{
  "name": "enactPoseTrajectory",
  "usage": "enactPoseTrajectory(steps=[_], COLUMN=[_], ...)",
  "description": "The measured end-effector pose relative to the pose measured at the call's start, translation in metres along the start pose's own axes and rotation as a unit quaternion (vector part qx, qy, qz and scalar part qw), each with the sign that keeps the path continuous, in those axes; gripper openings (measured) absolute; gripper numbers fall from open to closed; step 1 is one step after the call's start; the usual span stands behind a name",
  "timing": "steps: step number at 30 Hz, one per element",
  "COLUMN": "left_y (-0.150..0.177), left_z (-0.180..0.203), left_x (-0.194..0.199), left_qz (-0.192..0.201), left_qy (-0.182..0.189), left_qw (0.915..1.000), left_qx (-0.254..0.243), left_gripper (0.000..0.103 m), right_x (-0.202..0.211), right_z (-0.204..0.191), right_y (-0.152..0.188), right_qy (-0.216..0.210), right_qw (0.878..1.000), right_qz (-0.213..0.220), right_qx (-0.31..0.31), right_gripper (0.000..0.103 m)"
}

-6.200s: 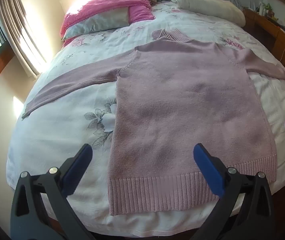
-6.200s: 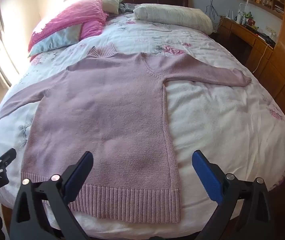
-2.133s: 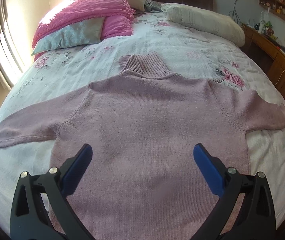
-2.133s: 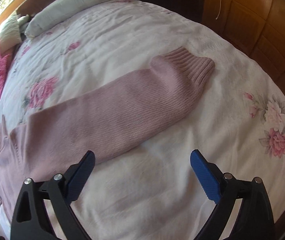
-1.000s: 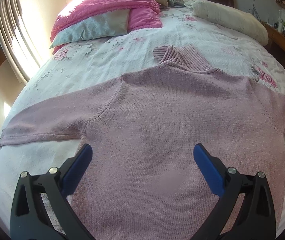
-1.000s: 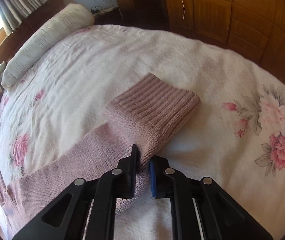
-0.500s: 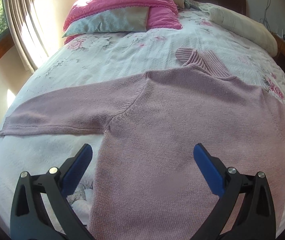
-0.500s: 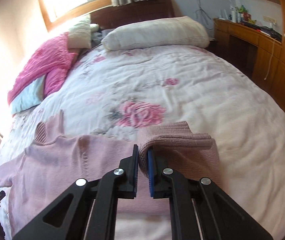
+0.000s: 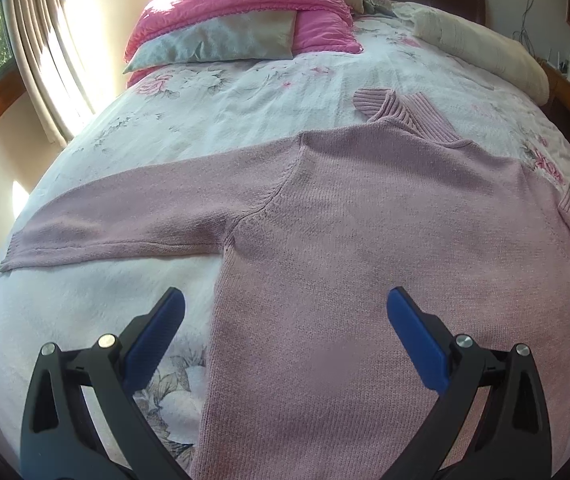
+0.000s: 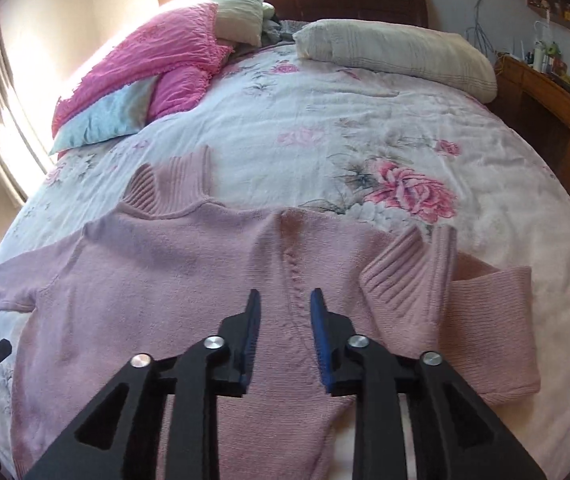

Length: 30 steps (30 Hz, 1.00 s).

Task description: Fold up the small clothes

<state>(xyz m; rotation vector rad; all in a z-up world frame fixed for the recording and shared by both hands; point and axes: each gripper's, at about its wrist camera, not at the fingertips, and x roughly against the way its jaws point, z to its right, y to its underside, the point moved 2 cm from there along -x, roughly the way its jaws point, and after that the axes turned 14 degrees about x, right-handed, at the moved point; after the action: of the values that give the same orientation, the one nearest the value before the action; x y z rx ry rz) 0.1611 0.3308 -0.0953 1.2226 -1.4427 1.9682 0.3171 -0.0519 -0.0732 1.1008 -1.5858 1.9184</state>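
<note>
A mauve knit turtleneck sweater (image 9: 385, 220) lies flat on the floral bedspread (image 9: 245, 92), collar (image 9: 401, 110) toward the pillows. Its left sleeve (image 9: 125, 216) stretches straight out toward the bed's left side. My left gripper (image 9: 283, 294) hovers open over the lower left body, holding nothing. In the right wrist view the sweater's (image 10: 185, 264) right sleeve is doubled back, and its ribbed cuff (image 10: 401, 276) rests by the shoulder. My right gripper (image 10: 285, 294) sits over the chest just left of that cuff, jaws parted a little with nothing between them.
Pink pillows (image 10: 157, 52) and a grey-blue cushion (image 10: 105, 116) lie at the head on the left, and a long white bolster (image 10: 397, 56) on the right. A wooden desk (image 10: 557, 108) runs along the bed's right side. Curtains (image 9: 41, 52) hang on the left.
My right gripper carried the cuff in toward the shoulder, then let it go and its jaws parted. The left gripper drifted slightly left, still open.
</note>
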Motion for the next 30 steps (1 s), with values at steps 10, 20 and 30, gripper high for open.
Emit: enactPoseTrajectory(steps=[10,20,30], left_y=[0.005,0.003,0.004], left_z=[0.007,-0.005,-0.022], left_x=[0.0,0.003,0.008], left_qz=[-0.005,-0.002,-0.005], left_qy=[0.007,0.001,-0.004], left_qw=[0.9999,1.0,0.9999], left_qx=[-0.009,-0.001,0.013], left_gripper=[0.1,0.1,0.1], right_x=[-0.067,-0.016,-0.018], right_z=[0.098,0.064,-0.07], right_y=[0.03,-0.001,-0.043], right_qy=[0.008,-0.108,-0.184], right_qw=[0.987,0.987,0.98], right_qz=[-0.13,0.017,0.061], right_qx=[-0.095,-0.12,-0.046], right_gripper=[0.075,0.011,0.011])
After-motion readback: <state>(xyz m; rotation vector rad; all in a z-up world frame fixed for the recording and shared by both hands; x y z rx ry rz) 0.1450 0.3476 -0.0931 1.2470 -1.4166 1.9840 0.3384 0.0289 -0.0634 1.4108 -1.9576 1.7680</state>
